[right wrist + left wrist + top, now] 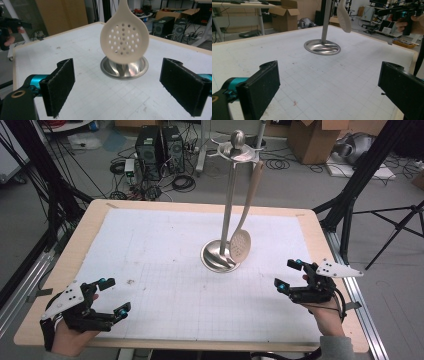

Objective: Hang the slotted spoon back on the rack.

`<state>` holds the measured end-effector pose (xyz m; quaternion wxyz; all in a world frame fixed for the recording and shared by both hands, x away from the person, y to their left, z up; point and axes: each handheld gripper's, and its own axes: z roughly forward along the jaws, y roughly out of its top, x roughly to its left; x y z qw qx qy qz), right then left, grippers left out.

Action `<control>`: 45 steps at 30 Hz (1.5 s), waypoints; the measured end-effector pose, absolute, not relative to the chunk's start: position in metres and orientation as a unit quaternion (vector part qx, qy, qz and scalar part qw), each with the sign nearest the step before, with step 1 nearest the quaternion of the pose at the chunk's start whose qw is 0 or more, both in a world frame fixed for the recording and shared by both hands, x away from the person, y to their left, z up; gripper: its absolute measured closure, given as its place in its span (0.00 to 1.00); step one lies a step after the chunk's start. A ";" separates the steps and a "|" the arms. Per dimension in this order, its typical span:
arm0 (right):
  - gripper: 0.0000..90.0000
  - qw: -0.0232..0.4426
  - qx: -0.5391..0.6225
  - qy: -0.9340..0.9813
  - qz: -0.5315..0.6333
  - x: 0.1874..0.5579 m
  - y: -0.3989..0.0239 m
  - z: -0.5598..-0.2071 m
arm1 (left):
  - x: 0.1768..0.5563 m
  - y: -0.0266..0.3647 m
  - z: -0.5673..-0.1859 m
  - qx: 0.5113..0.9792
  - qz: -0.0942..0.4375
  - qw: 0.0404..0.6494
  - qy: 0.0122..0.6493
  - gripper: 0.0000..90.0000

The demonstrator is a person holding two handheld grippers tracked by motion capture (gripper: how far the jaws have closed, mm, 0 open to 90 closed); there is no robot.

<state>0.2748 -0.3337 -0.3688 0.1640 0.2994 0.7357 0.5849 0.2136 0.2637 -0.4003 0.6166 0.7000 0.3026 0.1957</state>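
Slotted spoon (240,245) hangs vertically at frame centre, up-left of the nearer right gripper (288,274); both grippers' jaws wide, empty.

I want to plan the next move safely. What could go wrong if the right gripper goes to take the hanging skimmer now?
1. The skimmer hangs freely from the top of the metal stand, so the open right gripper may push it into a swing and probably miss its hold.
2. The stand is tall on a small round base; a sideways pull could tip it.
3. The open left gripper is far away and may not steady the stand in time.
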 end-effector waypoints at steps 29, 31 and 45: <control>0.13 0.186 0.339 0.718 0.579 0.241 -0.363 -0.411 | 0.222 0.285 -0.409 0.689 0.214 0.608 0.332 0.05; 0.13 0.190 0.342 0.717 0.577 0.238 -0.367 -0.413 | 0.223 0.286 -0.409 0.686 0.214 0.610 0.334 0.05; 0.13 0.210 0.376 0.690 0.582 0.221 -0.389 -0.435 | 0.223 0.286 -0.415 0.689 0.210 0.605 0.339 0.05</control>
